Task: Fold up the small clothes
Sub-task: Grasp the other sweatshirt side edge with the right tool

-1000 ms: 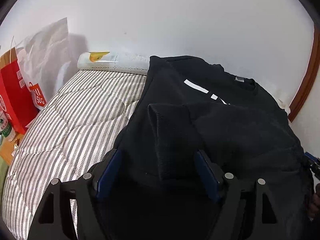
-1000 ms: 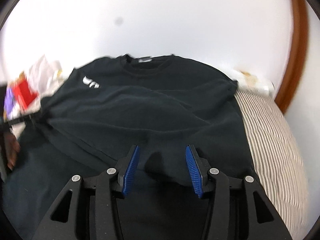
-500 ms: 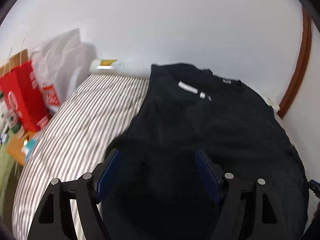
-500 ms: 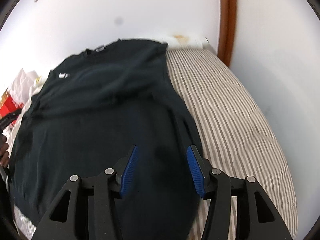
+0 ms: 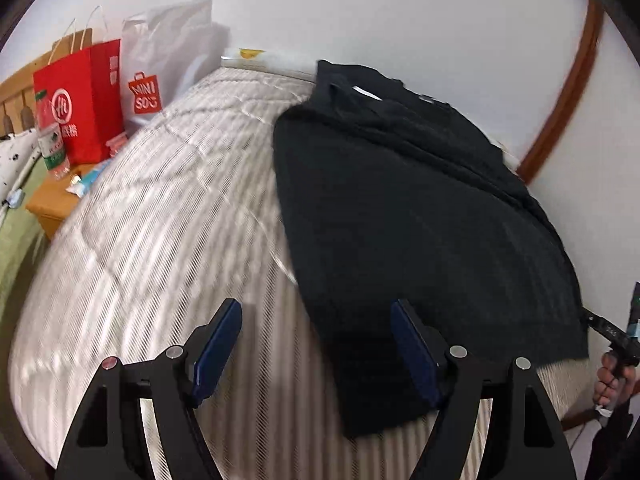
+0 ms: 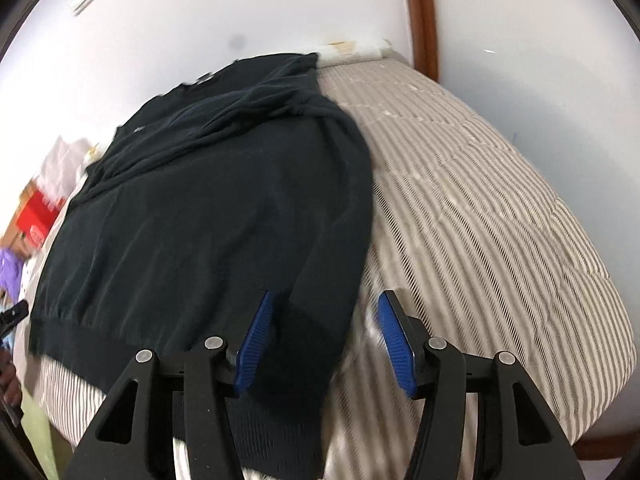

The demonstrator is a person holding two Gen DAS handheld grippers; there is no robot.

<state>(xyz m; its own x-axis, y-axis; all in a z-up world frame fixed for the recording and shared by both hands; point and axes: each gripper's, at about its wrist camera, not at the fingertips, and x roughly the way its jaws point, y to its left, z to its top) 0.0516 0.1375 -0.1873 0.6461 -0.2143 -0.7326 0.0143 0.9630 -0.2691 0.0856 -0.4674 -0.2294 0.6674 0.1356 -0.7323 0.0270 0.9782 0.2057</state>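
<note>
Currently sweater [image 5: 420,216] flat on bed [image 5: 160,220]. Left gripper [image 5: 316,354] and right gripper [image 6: 324,338] both spread, pinching nothing; right just widened. Soft, floppy knit: pinch hem corners, both layers.

A home bedroom: a striped mattress [image 5: 168,216] stood against white walls, shopping bags [image 5: 92,96] beside it.
</note>
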